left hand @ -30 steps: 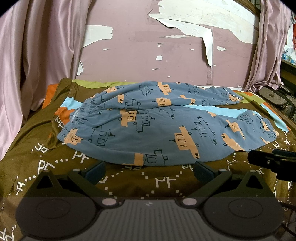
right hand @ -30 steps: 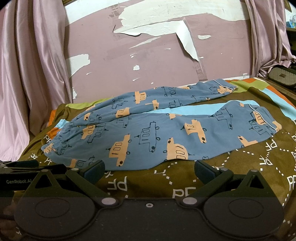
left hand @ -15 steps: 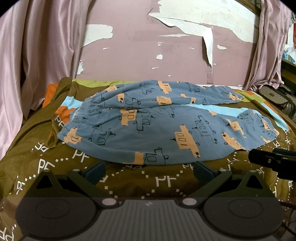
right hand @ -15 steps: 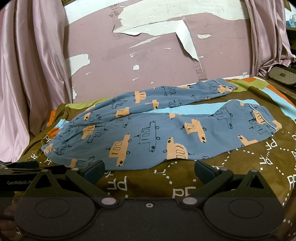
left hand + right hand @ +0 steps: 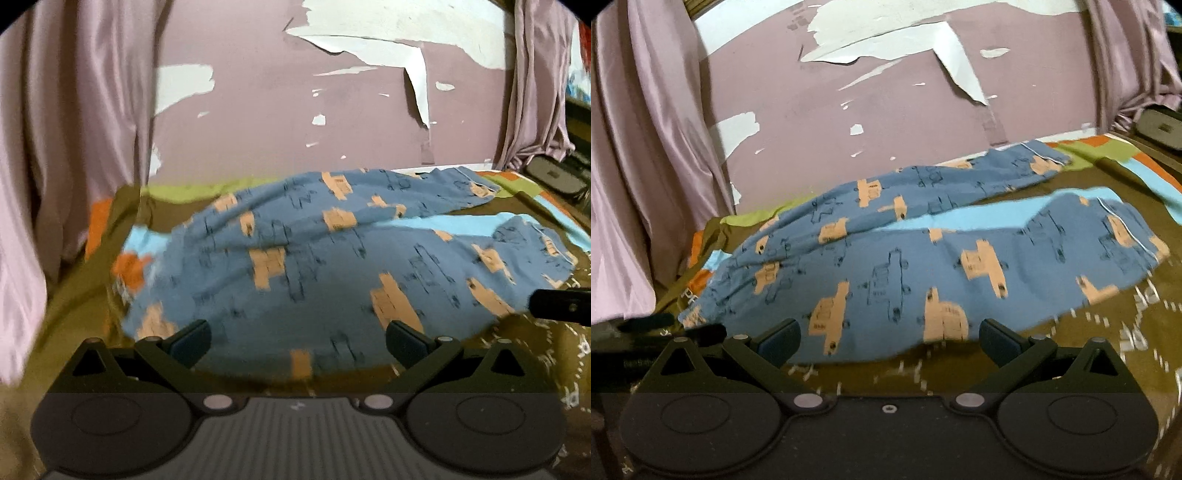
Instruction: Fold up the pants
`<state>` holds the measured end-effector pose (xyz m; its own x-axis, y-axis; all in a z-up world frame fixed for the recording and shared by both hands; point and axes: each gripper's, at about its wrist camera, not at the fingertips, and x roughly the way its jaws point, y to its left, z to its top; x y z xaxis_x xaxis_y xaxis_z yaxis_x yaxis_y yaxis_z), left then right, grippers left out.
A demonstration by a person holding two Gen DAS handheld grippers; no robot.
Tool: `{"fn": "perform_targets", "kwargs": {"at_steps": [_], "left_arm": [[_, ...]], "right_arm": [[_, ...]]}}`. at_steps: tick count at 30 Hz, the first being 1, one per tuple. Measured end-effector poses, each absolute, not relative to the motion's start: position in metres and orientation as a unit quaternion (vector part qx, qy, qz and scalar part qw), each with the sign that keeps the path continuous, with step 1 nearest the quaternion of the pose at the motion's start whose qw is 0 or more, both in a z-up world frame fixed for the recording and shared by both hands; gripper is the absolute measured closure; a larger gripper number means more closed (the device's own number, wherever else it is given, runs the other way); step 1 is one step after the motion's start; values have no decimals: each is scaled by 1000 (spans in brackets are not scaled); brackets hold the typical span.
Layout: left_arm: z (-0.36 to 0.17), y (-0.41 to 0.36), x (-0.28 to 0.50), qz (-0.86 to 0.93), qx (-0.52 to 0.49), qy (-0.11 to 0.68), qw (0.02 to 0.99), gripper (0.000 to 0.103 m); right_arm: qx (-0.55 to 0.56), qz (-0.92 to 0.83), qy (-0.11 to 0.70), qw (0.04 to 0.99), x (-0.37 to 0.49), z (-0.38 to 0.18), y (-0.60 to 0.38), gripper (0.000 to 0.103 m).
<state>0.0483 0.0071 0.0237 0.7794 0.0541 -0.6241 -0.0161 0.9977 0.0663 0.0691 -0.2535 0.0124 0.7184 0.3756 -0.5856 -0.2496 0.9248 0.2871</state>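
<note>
From the left wrist view, the pants point(image 5: 332, 266) are seen spread flat on the bed point(image 5: 74, 314), their long axis running crosswise to the left tool point(image 5: 295, 338), waistband toward the curtain side and leg cuffs toward the opposite side. The left tool is held spread wide, nothing between its fingers, and its tips are placed just over the near edge of the pants, at the waistband half. The picture is blurred, so contact with the cloth cannot be told. A dark bar, taken to be part of the right tool, is seen at the far right, beside the near leg's cuff end.

From the right wrist view, the same pants point(image 5: 923, 266) are shown with two legs lying side by side, a strip of light-blue bedding visible between them. The right tool point(image 5: 888, 339) is likewise spread and empty, set at the near edge of the near leg, around mid-length. The far leg lies beyond, nearer the peeling wall point(image 5: 886, 92).

The waistband is judged nearer the left tool and the cuffs nearer the right; a lengthwise fold of the near leg onto the far one is probably in hand.
</note>
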Motion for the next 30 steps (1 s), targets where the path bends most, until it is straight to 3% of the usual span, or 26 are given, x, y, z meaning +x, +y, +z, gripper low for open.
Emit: {"fn": "perform_targets", "kwargs": {"at_steps": [9, 14, 22, 30], "left_arm": [[106, 34, 135, 40, 113, 400, 909, 0], [134, 59, 175, 62, 107, 426, 896, 0], [119, 109, 235, 47, 38, 396, 916, 0], [55, 128, 297, 8, 115, 430, 896, 0]], "right_arm": [[10, 243, 329, 912, 147, 48, -253, 0], [-55, 300, 317, 898, 199, 66, -238, 0], [-172, 378, 302, 858, 313, 58, -190, 1], [-187, 437, 305, 825, 425, 11, -131, 1]]}}
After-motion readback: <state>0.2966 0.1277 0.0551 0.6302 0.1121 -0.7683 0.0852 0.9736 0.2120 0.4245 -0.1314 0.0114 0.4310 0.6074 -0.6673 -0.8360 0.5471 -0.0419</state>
